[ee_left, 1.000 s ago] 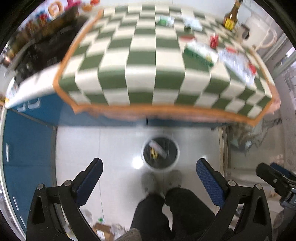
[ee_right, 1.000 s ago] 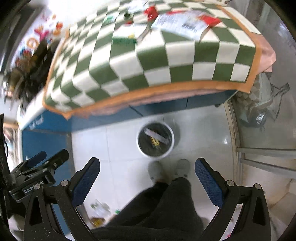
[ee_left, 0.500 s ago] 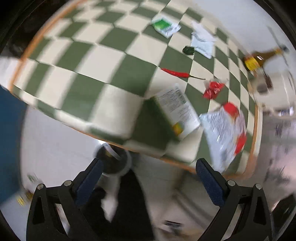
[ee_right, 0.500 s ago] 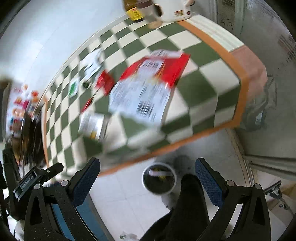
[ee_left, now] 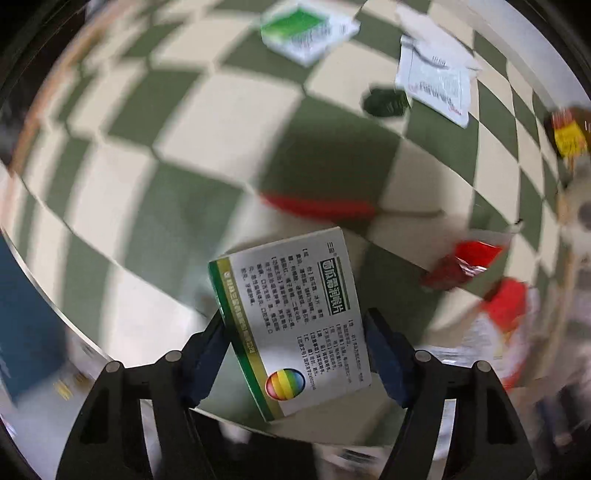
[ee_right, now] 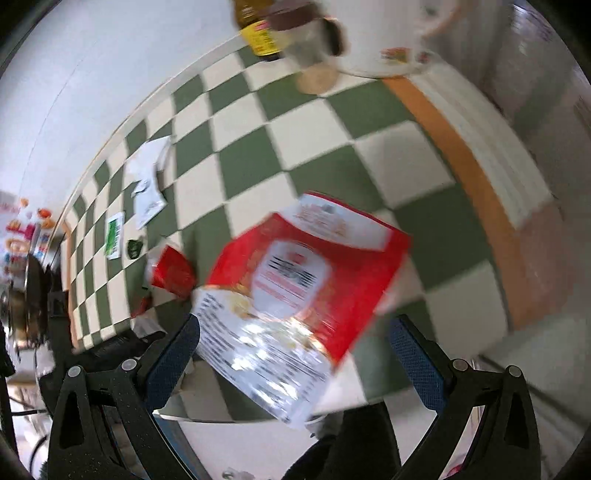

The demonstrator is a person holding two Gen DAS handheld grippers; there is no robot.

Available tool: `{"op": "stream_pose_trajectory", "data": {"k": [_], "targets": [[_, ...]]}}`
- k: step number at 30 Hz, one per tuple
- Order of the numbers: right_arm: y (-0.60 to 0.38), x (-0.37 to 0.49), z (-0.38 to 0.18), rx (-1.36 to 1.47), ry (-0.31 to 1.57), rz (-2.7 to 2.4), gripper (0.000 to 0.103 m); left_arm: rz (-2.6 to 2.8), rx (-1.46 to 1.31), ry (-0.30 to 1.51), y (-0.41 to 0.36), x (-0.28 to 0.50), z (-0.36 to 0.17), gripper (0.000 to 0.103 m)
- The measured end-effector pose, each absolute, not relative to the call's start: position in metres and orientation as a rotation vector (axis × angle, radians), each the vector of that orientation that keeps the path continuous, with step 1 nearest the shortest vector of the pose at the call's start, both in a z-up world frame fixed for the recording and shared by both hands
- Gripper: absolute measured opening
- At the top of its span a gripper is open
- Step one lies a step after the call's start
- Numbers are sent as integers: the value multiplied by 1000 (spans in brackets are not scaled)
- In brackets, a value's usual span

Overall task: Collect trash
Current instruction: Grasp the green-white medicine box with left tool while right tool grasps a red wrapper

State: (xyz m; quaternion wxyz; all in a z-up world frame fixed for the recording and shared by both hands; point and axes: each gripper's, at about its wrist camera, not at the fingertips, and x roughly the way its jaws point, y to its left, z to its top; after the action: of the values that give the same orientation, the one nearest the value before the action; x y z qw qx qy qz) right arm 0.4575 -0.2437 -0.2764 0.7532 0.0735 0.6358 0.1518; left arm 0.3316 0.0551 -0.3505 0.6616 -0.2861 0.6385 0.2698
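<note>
**Both grippers at the table edge, each framing a piece of trash**

Left wrist view: the left gripper [ee_left: 295, 347] has its two blue pads [ee_left: 207, 354] against the long sides of a white-and-green box [ee_left: 295, 317] printed with text and a rainbow ball. The pads sit tight on the box, so the fingers are pinched on it. The box lies tilted at the near edge of the green-and-cream checked cloth [ee_left: 207, 110]. At 12 o'clock from the box lies a red chilli [ee_left: 317, 206]. At 2 o'clock is a small red wrapper [ee_left: 461, 264], and at 3 o'clock a blurred red-and-white bag [ee_left: 495, 332]. Far off at 12 o'clock are a green-and-white packet [ee_left: 306, 33], a dark cap-like item [ee_left: 386, 103] and a white sachet [ee_left: 436, 81]. A brown bottle [ee_left: 567, 133] with a yellow label stands at the right rim.

Right wrist view: the right gripper [ee_right: 295, 362] is spread wide, its pads [ee_right: 173, 362] on either side of the bag [ee_right: 295, 295]. The bag lies flat over the table's near edge, its clear end between the fingers; the frame is blurred and I cannot tell if either pad touches it. At 10 o'clock from the bag sits the wrapper [ee_right: 173, 273]. Beyond it lie the cap [ee_right: 135, 248], the packet [ee_right: 113, 236] and the sachet [ee_right: 147, 192]. At 12 o'clock stand the bottle [ee_right: 260, 33] and a white jug [ee_right: 384, 37]. An orange border [ee_right: 465, 184] runs down the cloth's right side.
</note>
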Motion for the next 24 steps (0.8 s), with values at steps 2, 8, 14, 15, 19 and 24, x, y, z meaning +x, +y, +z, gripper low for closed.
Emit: {"op": "stream_pose_trajectory", "data": {"k": [2, 8, 14, 15, 19, 24], "targets": [[-229, 460, -278, 155, 1399, 384, 103, 649, -493, 1433, 63, 328, -345, 69], [-150, 472, -300, 126, 1450, 577, 94, 671, -389, 1428, 89, 318, -343, 68], [-79, 476, -333, -48, 1451, 628, 57, 676, -410, 1421, 89, 312, -344, 66], [-72, 476, -337, -75, 1449, 624, 39, 677, -406, 1418, 87, 310, -344, 66], [-64, 469, -332, -129, 1377, 643, 13, 679, -365, 1398, 79, 304, -336, 66], [-66, 450, -305, -154, 1284, 670, 0, 664, -312, 1347, 70, 297, -313, 66]]}}
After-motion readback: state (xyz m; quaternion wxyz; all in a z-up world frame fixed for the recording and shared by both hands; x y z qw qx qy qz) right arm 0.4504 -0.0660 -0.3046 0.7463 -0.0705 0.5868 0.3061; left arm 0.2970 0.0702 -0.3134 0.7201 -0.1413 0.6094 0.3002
